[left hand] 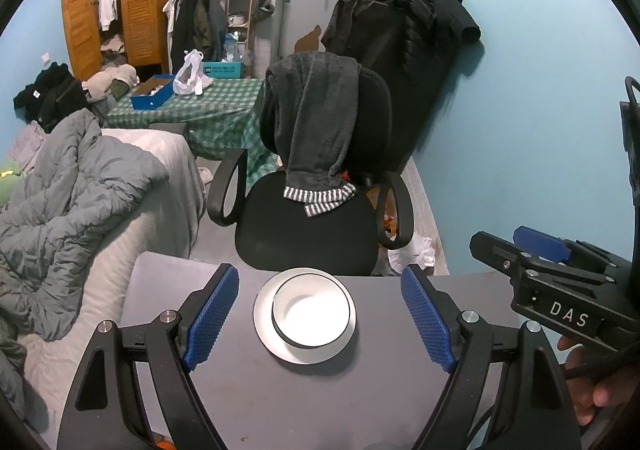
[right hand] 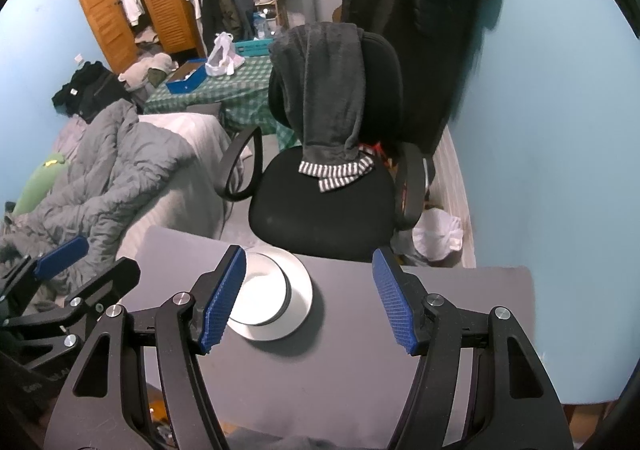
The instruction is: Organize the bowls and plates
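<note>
A white bowl (left hand: 310, 310) sits in a white plate (left hand: 264, 324) near the far edge of the grey table (left hand: 320, 402). My left gripper (left hand: 320, 318) hovers above and in front of them, open, its blue pads (left hand: 210, 320) wide on either side of the stack and touching nothing. In the right wrist view the bowl (right hand: 260, 296) and plate (right hand: 298, 300) lie left of centre, partly hidden behind the left pad (right hand: 224, 302). My right gripper (right hand: 310, 300) is open and empty over the bare table (right hand: 352, 370). The right gripper (left hand: 532, 250) also shows at the left view's right edge.
A black office chair (left hand: 312, 226) draped with a grey garment stands just beyond the table's far edge. A bed with a grey duvet (left hand: 72, 202) lies to the left, a blue wall (left hand: 520, 150) to the right. A person's hand (left hand: 600, 382) holds the right gripper.
</note>
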Tool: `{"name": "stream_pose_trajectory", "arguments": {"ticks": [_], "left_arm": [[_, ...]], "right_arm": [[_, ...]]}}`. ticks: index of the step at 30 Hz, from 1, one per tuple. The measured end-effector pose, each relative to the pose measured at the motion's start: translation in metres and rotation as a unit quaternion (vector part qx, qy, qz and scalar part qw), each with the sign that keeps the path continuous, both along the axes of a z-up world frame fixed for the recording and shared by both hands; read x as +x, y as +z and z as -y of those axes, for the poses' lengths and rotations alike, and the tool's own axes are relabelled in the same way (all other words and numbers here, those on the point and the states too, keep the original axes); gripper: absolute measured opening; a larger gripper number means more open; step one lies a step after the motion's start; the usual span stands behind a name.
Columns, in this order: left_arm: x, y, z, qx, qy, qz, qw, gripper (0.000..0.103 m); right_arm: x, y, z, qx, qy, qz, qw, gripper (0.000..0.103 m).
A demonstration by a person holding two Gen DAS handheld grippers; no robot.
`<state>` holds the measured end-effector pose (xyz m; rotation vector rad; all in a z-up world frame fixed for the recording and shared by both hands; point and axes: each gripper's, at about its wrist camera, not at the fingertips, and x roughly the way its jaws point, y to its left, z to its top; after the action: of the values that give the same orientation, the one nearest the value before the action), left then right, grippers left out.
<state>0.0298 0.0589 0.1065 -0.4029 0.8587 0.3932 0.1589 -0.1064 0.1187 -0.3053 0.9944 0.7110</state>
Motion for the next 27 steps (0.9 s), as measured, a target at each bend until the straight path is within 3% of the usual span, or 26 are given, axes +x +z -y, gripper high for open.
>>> {"name": "stream_pose_trajectory", "arguments": {"ticks": [27], "left_arm": [[-0.0001, -0.0018, 0.0098, -0.005, 0.008, -0.005, 0.9999, 0.085]], "right_arm": [[-0.0018, -0.0046, 0.0036, -0.002, -0.002, -0.009, 1.000, 0.065]]}}
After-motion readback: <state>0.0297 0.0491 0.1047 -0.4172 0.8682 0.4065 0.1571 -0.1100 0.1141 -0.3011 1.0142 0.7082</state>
